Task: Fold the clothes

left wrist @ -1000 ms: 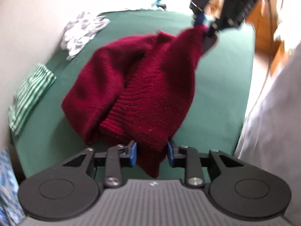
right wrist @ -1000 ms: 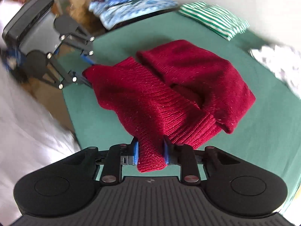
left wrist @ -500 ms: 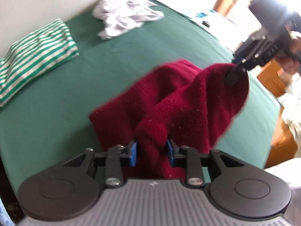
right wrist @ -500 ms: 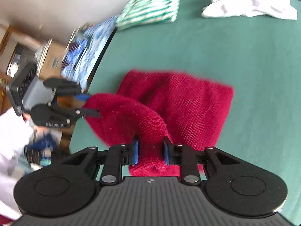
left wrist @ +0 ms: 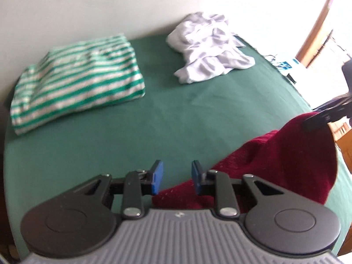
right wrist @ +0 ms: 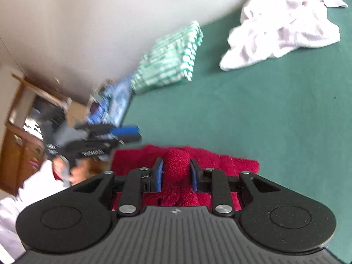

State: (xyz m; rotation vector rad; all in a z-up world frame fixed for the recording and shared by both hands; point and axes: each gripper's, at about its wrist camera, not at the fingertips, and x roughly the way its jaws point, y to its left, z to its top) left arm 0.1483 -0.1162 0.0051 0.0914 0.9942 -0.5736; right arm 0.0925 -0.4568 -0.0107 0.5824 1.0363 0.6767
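Note:
A dark red knitted sweater [left wrist: 286, 160] lies bunched at the near right of the green table [left wrist: 176, 118]. My left gripper [left wrist: 177, 177] is open and empty, with the sweater's edge just below and right of its blue pads. My right gripper [right wrist: 176, 175] is shut on a fold of the sweater [right wrist: 176, 160]; in the left wrist view it [left wrist: 319, 118] holds the sweater's far corner up. In the right wrist view the left gripper [right wrist: 125, 133] hovers to the left of the sweater, blurred.
A folded green-and-white striped garment [left wrist: 77, 81] lies at the far left by the wall. A crumpled white garment [left wrist: 209, 46] lies at the far middle. Blue patterned cloth [right wrist: 114, 103] and wooden furniture [right wrist: 19, 145] sit beyond the table's left edge.
My left gripper has let go of the sweater and opened, and the sweater has dropped to the table. My right gripper still grips its fold. Both views have swung toward the wall.

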